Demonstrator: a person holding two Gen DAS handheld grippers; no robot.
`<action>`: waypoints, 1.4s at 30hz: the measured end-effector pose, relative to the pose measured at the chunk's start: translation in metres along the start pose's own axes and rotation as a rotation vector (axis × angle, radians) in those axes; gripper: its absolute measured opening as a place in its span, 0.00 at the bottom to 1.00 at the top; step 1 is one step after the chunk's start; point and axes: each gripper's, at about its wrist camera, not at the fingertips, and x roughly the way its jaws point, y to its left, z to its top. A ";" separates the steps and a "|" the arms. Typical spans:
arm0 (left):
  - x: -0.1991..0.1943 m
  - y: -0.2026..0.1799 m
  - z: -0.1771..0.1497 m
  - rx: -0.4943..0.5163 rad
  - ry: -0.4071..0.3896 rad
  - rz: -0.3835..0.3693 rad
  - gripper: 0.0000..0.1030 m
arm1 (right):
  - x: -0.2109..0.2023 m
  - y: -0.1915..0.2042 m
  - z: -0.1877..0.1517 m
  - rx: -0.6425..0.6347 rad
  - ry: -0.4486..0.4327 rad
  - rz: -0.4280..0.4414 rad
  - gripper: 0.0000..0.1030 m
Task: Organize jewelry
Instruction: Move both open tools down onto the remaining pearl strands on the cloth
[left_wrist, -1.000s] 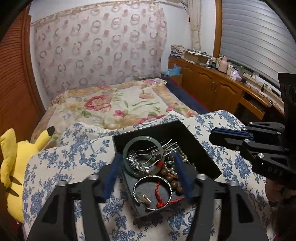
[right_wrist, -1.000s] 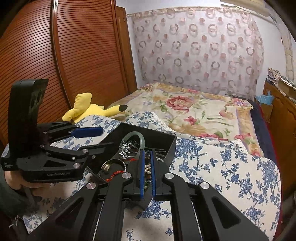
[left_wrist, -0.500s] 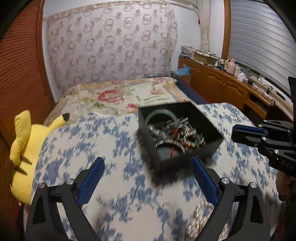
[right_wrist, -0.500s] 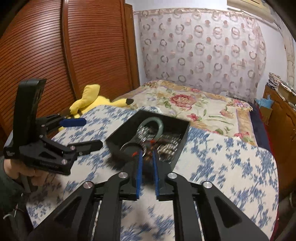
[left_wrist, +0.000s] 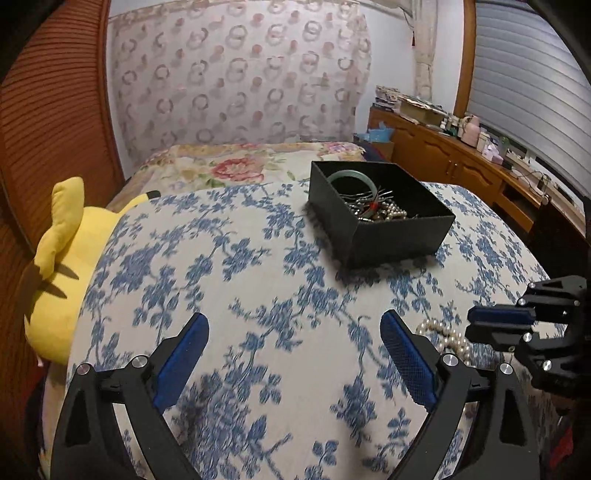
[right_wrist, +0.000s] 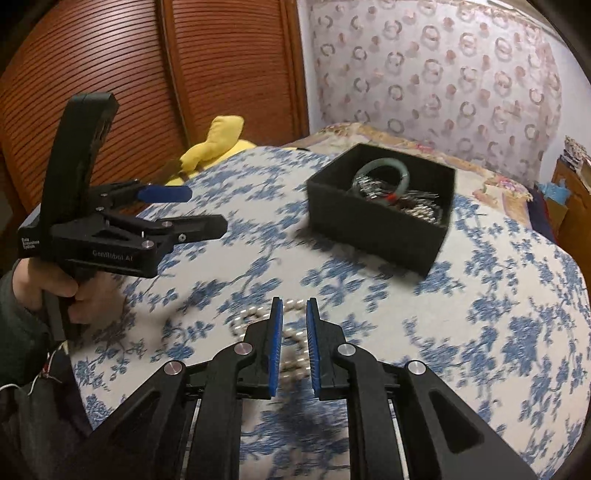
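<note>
A black open box (left_wrist: 380, 210) (right_wrist: 380, 218) stands on the blue-flowered cloth. It holds a green bangle (left_wrist: 351, 178) (right_wrist: 384, 173), silver pieces and beads. A white pearl necklace (left_wrist: 448, 338) (right_wrist: 255, 319) lies on the cloth, well nearer than the box. My left gripper (left_wrist: 293, 360) is open wide, empty, left of the pearls; it also shows in the right wrist view (right_wrist: 207, 208). My right gripper (right_wrist: 294, 345) is over the pearls, its jaws a narrow gap apart with pearls showing between them. It also shows in the left wrist view (left_wrist: 498, 325).
A yellow plush toy (left_wrist: 62, 266) (right_wrist: 214, 147) lies at the cloth's left edge. A flowered bedspread (left_wrist: 240, 166) lies beyond the box. A wooden sideboard (left_wrist: 461, 173) with small items runs along the right. A ribbed wooden door (right_wrist: 147, 74) is at left.
Both grippers have pulled back from the box, which now sits farther away. The left gripper opened wide. The pearl necklace has come into view under the right gripper.
</note>
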 end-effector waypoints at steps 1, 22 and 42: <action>-0.002 0.002 -0.002 -0.004 0.000 0.000 0.88 | 0.002 0.004 0.000 -0.007 0.006 0.003 0.14; -0.024 0.018 -0.018 -0.040 -0.022 0.004 0.88 | 0.033 0.031 0.002 -0.104 0.098 -0.047 0.15; -0.011 -0.013 -0.018 0.022 0.018 -0.069 0.88 | -0.010 0.000 0.006 -0.045 -0.001 -0.099 0.13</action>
